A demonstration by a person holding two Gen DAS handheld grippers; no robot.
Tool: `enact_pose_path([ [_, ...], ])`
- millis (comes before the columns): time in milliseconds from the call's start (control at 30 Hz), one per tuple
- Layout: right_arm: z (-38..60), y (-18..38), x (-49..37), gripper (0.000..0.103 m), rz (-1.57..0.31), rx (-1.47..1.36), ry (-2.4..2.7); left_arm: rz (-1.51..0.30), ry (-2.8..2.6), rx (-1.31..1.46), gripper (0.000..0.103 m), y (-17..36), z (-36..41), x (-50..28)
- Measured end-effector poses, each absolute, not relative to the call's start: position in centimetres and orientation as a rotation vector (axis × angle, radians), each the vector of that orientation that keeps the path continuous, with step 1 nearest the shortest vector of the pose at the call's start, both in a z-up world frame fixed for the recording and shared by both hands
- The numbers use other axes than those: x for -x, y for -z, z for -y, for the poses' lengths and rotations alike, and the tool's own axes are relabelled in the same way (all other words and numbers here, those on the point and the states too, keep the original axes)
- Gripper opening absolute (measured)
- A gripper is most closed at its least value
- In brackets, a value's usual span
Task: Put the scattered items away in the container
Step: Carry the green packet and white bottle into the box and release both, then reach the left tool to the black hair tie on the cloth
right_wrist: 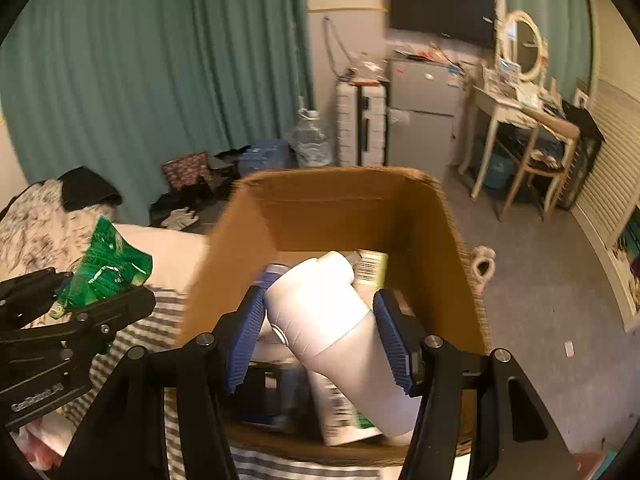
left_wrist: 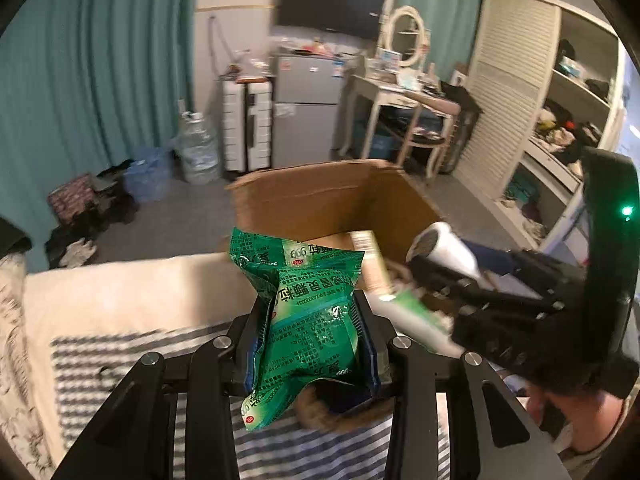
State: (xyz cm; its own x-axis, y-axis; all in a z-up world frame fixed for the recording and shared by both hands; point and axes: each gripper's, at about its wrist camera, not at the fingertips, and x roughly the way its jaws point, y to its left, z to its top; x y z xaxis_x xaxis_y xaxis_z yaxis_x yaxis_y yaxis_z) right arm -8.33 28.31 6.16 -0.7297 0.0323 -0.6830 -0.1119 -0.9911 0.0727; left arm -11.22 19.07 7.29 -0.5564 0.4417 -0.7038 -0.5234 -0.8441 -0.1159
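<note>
Task judged partly complete: the cardboard box, centre of the right wrist frame, already holds several items, among them a labelled carton at the back. Two items are not yet deposited. At the left of that frame, the left gripper is clenched on the green sachet, which stands upright between the jaws, short of the box rim. At centre, the right gripper grasps the white bottle, tilted between the blue pads, above the box interior.
</note>
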Motion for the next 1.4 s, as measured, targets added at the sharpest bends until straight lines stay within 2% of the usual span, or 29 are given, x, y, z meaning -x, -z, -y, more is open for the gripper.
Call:
enact_pose_path([
  [100,-30.1,-5.8,8.8,0.058,-0.198,1.136,-2.855,-0.171,-2.359,1.064,0.043,-6.4,-21.2,12.2],
  [133,-30.6,-5.8,8.9,0.062,-0.194,1.132,-2.857,-0.177,-2.366,1.072,0.049,-6.1,-21.5,12.5],
  [200,-31.2,-6.1,8.9,0.074,-0.136,1.104,-2.811,-0.182,-2.396,1.084,0.070,-6.2,-21.4,12.8],
  [233,-31.5,-6.1,8.7,0.075,-0.125,1.090,-2.812,-0.186,-2.431,1.084,0.090,-6.3,-21.0,12.9],
  [267,-31.7,-6.3,8.5,0.075,-0.133,1.070,-2.827,-0.182,-2.464,1.075,0.098,-6.6,-20.6,13.0],
  [400,-32.3,-6.4,7.7,0.076,-0.183,1.020,-2.858,-0.127,-2.511,1.047,0.098,-7.5,-18.4,13.0],
  [600,-31.5,-6.2,6.2,0.077,-0.204,0.994,-2.869,-0.146,-2.633,1.091,0.100,-6.8,-13.6,12.8],
  [767,-30.2,-5.9,4.7,0.079,-0.248,0.983,-2.888,-0.114,-2.718,1.197,0.100,-4.2,-7.6,12.4],
  [967,-26.2,-4.9,4.0,0.079,-0.143,1.013,-2.894,-0.084,-2.778,1.294,0.100,-0.7,-2.1,11.6],
  [1400,-21.8,-3.5,3.6,0.084,-0.064,0.985,-2.933,-0.081,-2.768,1.401,0.100,7.2,2.5,15.1],
])
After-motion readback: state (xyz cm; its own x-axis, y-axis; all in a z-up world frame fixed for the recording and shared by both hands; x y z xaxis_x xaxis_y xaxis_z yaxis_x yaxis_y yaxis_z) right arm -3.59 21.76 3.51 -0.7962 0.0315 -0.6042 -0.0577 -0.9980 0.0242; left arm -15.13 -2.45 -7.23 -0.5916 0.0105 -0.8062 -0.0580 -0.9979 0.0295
